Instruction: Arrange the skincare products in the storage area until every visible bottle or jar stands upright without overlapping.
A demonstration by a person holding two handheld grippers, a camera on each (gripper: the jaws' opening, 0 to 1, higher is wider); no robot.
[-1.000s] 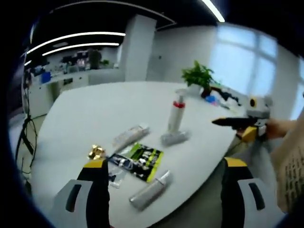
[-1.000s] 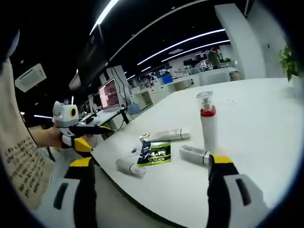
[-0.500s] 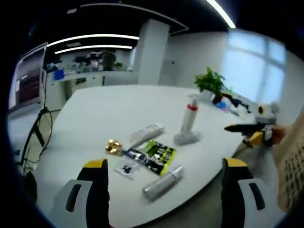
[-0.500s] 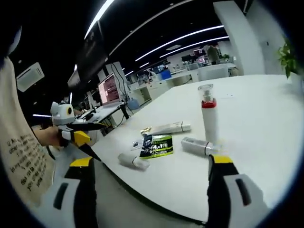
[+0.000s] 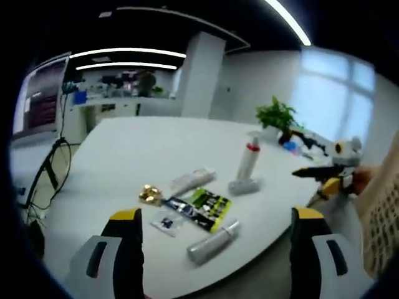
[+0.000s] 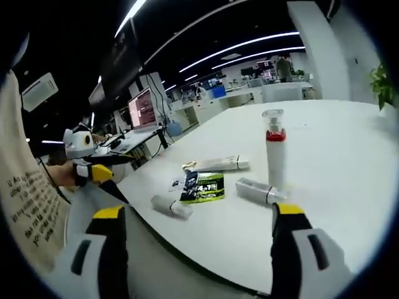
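Open-plan office, large white rounded table (image 5: pixel 124 156): skincare items in a loose cluster near my edge, both grippers held off the table.

Item 1: I see a white pump bottle with red collar (image 5: pixel 248 161), upright, the sole standing piece. Item 2: silver-grey cylindrical bottle (image 5: pixel 244 185), lying at the pump bottle's foot, touching or nearly so. Item 3: white squeeze tube (image 5: pixel 192 180), flat. Item 4: black and green foil sachet (image 5: pixel 201 205), flat, between the tube and item 5. Item 5: silver tube with pale cap (image 5: pixel 214 240), flat, nearest the table edge. Item 6: small gold-wrapped piece (image 5: pixel 149 194), beside the sachet. Item 7: small clear packet (image 5: pixel 166 221). My left gripper (image 5: pixel 212 233) has jaws spread wide, holding nothing; my right gripper (image 6: pixel 193 227) likewise spread and empty. Potted green plant (image 5: pixel 276 116) at the far side.
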